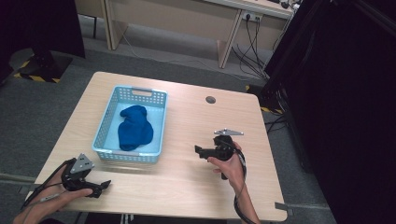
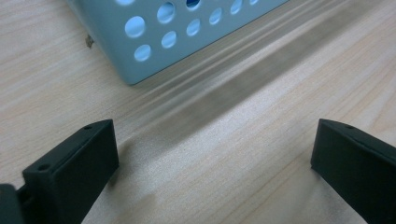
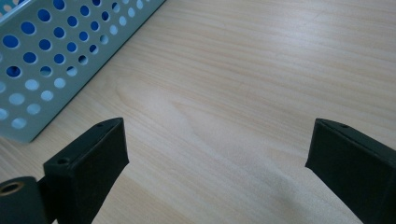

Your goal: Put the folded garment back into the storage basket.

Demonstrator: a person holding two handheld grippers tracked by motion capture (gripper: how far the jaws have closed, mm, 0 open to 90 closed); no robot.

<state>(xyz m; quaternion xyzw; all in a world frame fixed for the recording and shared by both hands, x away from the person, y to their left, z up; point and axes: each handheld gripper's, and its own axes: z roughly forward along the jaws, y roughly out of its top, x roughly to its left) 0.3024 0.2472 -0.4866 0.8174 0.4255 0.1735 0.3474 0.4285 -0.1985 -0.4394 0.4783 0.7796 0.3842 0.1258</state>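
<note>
**Two empty grippers beside a basket holding one blue cloth**

One light-blue plastic basket (image 1: pixel 159 122) stands on the far left half of the wooden table (image 1: pixel 187 182). It is rectangular, with walls pierced by rows of round holes and a slot handle cut into its far end. Inside lies a single dark blue cloth (image 1: pixel 135 128), soft and crumpled into a rounded heap, resting on the basket's pale floor towards its near end.

The table top is a pale wood-grain laminate, smooth, with rounded corners and one small round grey cap (image 1: pixel 210 99) set into it near the far edge.

There are two black grippers, each held in one hand. The left gripper (image 1: pixel 103 185) sits low at the table's near left corner, just in front of the basket's near wall, with a grey three-cornered plate on its top. In the left gripper view its two blocky black jaws stand wide apart with nothing between them but bare wood; a corner of the perforated basket (image 2: pixel 187 32) shows beyond them.

The right gripper (image 1: pixel 198 151) is held above the table to the right of the basket, well apart from it, its jaws pointing left towards it. In the right gripper view its jaws are likewise spread wide and empty, with the basket's holed side wall (image 3: pixel 51 60) at the upper left.
</note>
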